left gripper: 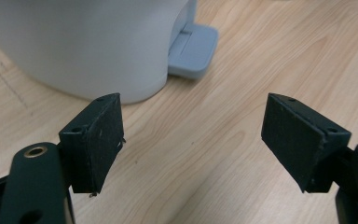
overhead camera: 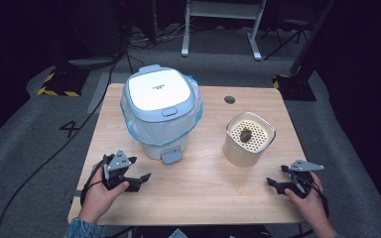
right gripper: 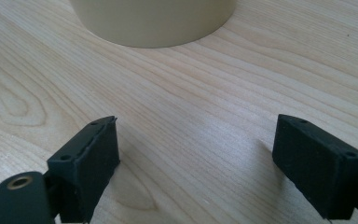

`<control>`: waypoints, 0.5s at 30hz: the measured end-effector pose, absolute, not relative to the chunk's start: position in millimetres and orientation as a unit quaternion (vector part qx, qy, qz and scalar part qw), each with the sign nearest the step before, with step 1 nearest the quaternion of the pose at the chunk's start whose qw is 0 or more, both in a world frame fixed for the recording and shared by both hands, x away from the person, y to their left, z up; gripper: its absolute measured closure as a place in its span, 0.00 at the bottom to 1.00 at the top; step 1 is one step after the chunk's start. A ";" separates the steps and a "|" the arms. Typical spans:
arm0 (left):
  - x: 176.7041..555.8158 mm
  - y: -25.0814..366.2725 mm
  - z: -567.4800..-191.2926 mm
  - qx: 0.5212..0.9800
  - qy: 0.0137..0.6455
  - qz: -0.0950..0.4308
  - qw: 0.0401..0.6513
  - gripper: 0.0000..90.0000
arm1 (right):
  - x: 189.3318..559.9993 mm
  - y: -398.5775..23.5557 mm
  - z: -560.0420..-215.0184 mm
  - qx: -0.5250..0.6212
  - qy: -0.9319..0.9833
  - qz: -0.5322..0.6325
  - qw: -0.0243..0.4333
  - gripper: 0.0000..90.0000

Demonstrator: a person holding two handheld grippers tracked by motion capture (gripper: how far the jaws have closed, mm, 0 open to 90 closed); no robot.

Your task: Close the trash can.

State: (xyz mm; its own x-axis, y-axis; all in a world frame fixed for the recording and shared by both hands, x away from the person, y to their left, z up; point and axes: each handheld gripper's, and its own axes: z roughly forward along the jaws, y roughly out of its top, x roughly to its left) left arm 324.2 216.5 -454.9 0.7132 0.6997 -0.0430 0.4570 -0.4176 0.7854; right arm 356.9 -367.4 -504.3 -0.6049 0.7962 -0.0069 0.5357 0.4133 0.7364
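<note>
Left gripper (overhead camera: 140, 174): held in the left hand (overhead camera: 101, 194) near the front left of the wooden table (overhead camera: 208, 188); jaws spread wide, nothing between them; bare tabletop under the gap in the left gripper view (left gripper: 193, 140).

Right gripper (overhead camera: 277, 177): held in the right hand (overhead camera: 311, 201) near the front right of the table; jaws spread wide, released, nothing gripped; bare wood grain between the pads in the right gripper view (right gripper: 196, 154).

White pedal bin (overhead camera: 161, 111): ahead of the left gripper and slightly to its right, near but apart; lid (overhead camera: 158, 90) closed, pale blue rim, clear liner bag (overhead camera: 134, 130) folded over the edge. Rounded lower wall (left gripper: 84, 46) just beyond the left jaw in the left gripper view.

Pedal (overhead camera: 171, 156): pale blue, at the bin's base, facing the person; ahead of the left gripper, to the right of its line (left gripper: 193, 46).

Beige cylindrical container (overhead camera: 248, 140): ahead of the right gripper and to its left, near but apart; perforated top with a small dark lump (overhead camera: 245, 134) resting on it. Lower wall (right gripper: 154, 21) straight ahead of the jaws in the right gripper view.

Grommet hole (overhead camera: 229, 99): dark, round, at the far edge of the table, well beyond both grippers.
</note>
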 end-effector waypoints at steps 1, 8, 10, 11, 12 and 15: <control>324.0 217.0 -458.4 0.828 0.352 0.144 0.412 0.24 | 356.9 -367.5 -504.3 0.406 0.821 0.359 0.182 0.16; 323.0 220.2 -478.8 0.833 0.368 0.132 0.390 0.23 | 356.9 -367.5 -504.4 0.406 0.821 0.359 0.181 0.16; 322.8 220.6 -481.8 0.835 0.371 0.130 0.385 0.23 | 356.9 -367.4 -504.3 0.406 0.821 0.359 0.181 0.16; 322.6 220.8 -483.1 0.837 0.371 0.129 0.382 0.23 | 356.9 -367.5 -504.4 0.406 0.821 0.359 0.182 0.16; 322.6 221.0 -484.5 0.838 0.371 0.128 0.379 0.23 | 356.9 -367.5 -504.4 0.406 0.821 0.359 0.182 0.16; 322.0 220.6 -488.8 0.845 0.372 0.129 0.362 0.23 | 356.9 -367.5 -504.3 0.406 0.821 0.359 0.182 0.16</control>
